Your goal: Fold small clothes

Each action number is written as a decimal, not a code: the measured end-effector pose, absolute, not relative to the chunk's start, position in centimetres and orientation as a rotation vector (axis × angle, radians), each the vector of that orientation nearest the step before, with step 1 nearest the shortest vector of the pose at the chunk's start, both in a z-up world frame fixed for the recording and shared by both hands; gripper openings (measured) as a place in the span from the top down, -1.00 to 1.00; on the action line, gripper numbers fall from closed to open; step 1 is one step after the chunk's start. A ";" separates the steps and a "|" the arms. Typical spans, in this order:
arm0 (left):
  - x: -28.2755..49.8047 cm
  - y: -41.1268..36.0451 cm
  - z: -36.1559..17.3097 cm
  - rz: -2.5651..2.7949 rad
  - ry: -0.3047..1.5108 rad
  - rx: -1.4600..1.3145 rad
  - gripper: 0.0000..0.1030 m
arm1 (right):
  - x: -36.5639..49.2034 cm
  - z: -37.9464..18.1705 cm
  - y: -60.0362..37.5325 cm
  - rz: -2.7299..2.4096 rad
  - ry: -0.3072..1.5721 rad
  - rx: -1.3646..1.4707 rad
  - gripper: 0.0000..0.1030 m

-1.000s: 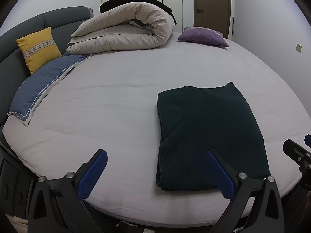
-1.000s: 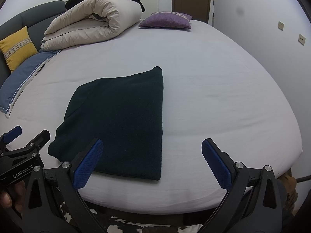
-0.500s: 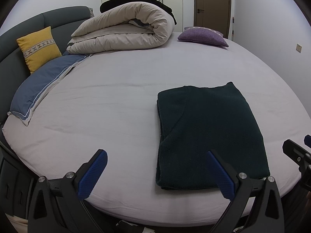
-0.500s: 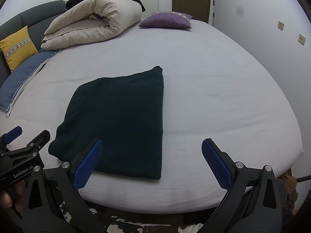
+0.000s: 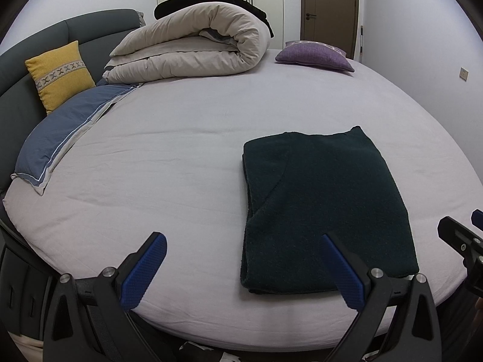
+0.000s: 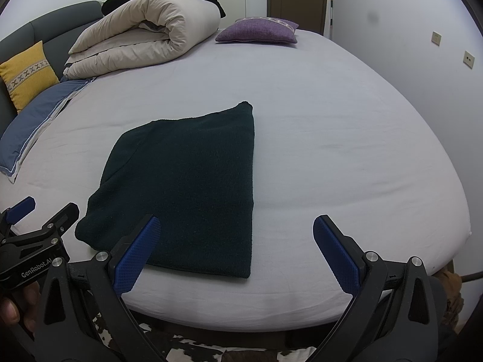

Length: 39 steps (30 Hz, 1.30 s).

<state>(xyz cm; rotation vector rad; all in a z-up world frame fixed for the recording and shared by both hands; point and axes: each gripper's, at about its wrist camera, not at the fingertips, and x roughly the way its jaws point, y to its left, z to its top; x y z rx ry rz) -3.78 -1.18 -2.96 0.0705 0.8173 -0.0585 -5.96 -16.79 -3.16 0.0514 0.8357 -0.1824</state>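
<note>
Dark green garment (image 5: 326,208) lies flat on the bed (image 5: 169,157), folded to a rectangle, near the front edge. Long axis runs front-to-back, away from both units.

Left hand-held gripper (image 5: 241,267): jaws wide apart, nothing held; garment sits ahead and to its right, near hem behind the right finger.

Right hand-held gripper (image 6: 238,250): jaws wide apart, nothing held; garment sits ahead and to its left, hem at the left finger.

Assessment: garment lies between the two units, approx. equidistant; neither touches it. Next fold, if req'd, would likely bring the near hem toward the far edge.
</note>
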 end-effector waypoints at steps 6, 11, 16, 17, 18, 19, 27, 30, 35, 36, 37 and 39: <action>-3.8 -1.1 -3.0 -0.058 0.818 0.070 -1.00 | -6.0 -3.2 -16.7 -0.182 0.836 0.052 -1.00; -3.7 -1.1 -2.9 -0.059 0.817 0.071 -1.00 | -5.9 -3.2 -16.8 -0.182 0.836 0.052 -1.00; -3.8 -1.1 -2.9 -0.059 0.818 0.071 -1.00 | -6.0 -3.3 -16.6 -0.181 0.837 0.051 -1.00; -3.8 -1.1 -2.9 -0.060 0.818 0.069 -1.00 | -6.0 -3.3 -16.6 -0.181 0.837 0.051 -1.00; -3.7 -1.1 -2.9 -0.060 0.818 0.069 -1.00 | -6.0 -3.4 -16.5 -0.181 0.837 0.050 -1.00; -3.7 -1.1 -2.9 -0.060 0.818 0.070 -1.00 | -6.0 -3.3 -16.6 -0.182 0.837 0.051 -1.00; -3.8 -1.2 -2.9 -0.059 0.818 0.070 -1.00 | -6.0 -3.5 -16.5 -0.180 0.838 0.050 -1.00; -3.9 -1.2 -2.9 -0.060 0.819 0.069 -1.00 | -6.0 -3.4 -16.5 -0.181 0.838 0.051 -1.00; -3.8 -1.2 -2.9 -0.060 0.820 0.070 -1.00 | -6.0 -3.6 -16.6 -0.178 0.840 0.049 -1.00; -3.8 -1.2 -2.9 -0.059 0.820 0.070 -1.00 | -6.0 -3.6 -16.5 -0.177 0.840 0.049 -1.00; -3.9 -1.2 -2.9 -0.060 0.820 0.069 -1.00 | -6.0 -3.6 -16.6 -0.177 0.841 0.049 -1.00; -3.8 -1.2 -2.9 -0.058 0.820 0.070 -1.00 | -6.0 -3.6 -16.6 -0.177 0.840 0.049 -1.00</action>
